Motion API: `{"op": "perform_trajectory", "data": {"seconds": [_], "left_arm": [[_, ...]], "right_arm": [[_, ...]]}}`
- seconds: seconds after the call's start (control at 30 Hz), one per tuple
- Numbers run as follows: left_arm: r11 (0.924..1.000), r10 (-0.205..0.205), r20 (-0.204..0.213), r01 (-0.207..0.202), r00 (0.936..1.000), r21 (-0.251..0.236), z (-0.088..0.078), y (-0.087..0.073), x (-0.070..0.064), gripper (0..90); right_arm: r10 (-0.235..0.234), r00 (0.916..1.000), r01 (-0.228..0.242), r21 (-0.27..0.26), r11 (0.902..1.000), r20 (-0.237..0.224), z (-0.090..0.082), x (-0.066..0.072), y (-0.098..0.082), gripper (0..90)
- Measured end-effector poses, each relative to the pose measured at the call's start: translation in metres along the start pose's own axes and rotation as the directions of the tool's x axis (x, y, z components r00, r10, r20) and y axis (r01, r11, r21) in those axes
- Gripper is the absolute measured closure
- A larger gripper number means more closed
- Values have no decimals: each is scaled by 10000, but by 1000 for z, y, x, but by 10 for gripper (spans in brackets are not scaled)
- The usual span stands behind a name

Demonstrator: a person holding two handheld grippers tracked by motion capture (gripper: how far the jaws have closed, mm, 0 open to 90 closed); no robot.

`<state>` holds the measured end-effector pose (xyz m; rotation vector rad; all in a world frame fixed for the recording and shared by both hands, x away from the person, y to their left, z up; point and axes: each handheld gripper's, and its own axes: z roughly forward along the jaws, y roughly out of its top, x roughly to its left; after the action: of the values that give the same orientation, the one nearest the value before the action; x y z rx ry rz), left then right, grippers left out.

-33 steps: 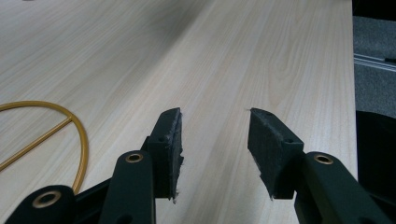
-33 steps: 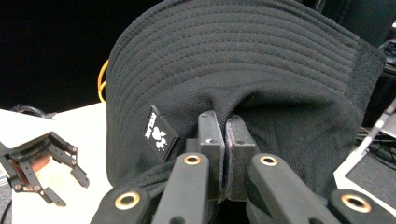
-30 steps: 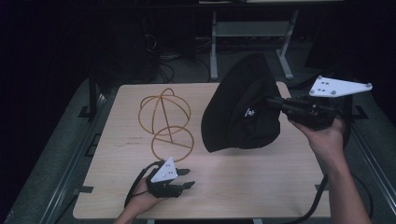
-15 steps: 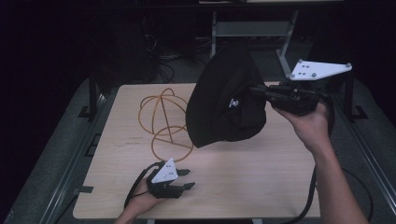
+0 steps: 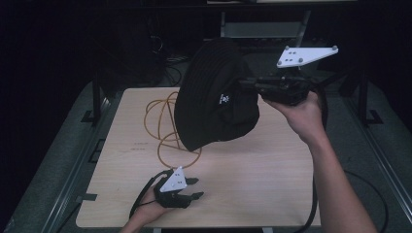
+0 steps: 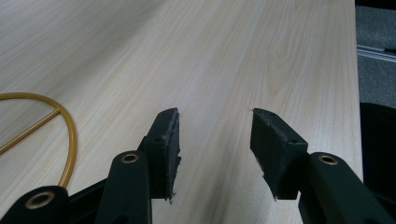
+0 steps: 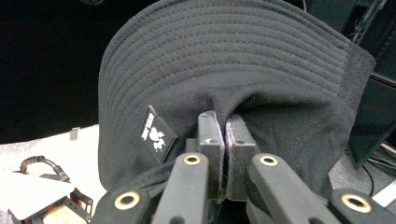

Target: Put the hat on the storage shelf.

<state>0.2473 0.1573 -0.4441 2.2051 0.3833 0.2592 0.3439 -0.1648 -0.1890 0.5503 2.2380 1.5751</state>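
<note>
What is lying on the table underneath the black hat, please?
Beneath the raised black hat, loops of an orange wire frame rest on the wooden table. The hat hides the frame's right side, so its full shape cannot be seen.

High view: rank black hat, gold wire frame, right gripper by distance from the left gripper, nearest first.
From the left gripper, low on the table near its front edge:
1. gold wire frame, lying on the table just beyond it.
2. black hat, held in the air above mid-table, farther back.
3. right gripper, far right, fingers pinched on the hat.
</note>
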Motion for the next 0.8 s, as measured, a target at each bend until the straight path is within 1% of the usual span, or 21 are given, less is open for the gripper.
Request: {"op": "perform_trajectory", "data": {"seconds": [0.23, 0.37, 0.43, 0.47, 0.53, 0.57, 0.6, 0.77, 0.8], "left_arm": [[10000, 26, 108, -26, 9999, 35, 4, 0, -3, 514], [9996, 219, 158, -222, 9996, 183, 5, 0, -5, 511], [9998, 144, 166, -147, 9998, 166, 6, 0, -7, 511], [9995, 262, 178, -265, 9995, 173, 6, 1, -6, 510], [9995, 268, 161, -270, 9995, 137, 6, 1, -6, 510], [9996, 261, 169, -263, 9995, 123, 6, 1, -6, 510], [9996, 247, 172, -249, 9995, 117, 6, 1, -6, 510], [9997, 214, 163, -215, 9996, 74, 4, 1, -5, 508], [9998, 212, 155, -213, 9997, 55, 4, 1, -5, 508]], "right_arm": [[-58, 9998, 59, 85, 9999, -189, 11, 1, 11, 876], [-99, 9996, 101, 94, 9999, -254, 18, 2, 17, 876], [-104, 9994, 107, 98, 9999, -334, 23, 3, 21, 875], [-132, 9993, 137, 127, 9998, -363, 26, 4, 23, 875], [-167, 9990, 174, 173, 9997, -424, 32, 5, 27, 875], [-172, 9988, 185, 280, 9994, -467, 38, 6, 33, 875], [-172, 9988, 185, 280, 9994, -467, 38, 6, 33, 875], [-355, 9976, 382, 439, 9983, -591, 51, 7, 44, 875], [-315, 9977, 342, 446, 9984, -607, 53, 7, 46, 875]]}}
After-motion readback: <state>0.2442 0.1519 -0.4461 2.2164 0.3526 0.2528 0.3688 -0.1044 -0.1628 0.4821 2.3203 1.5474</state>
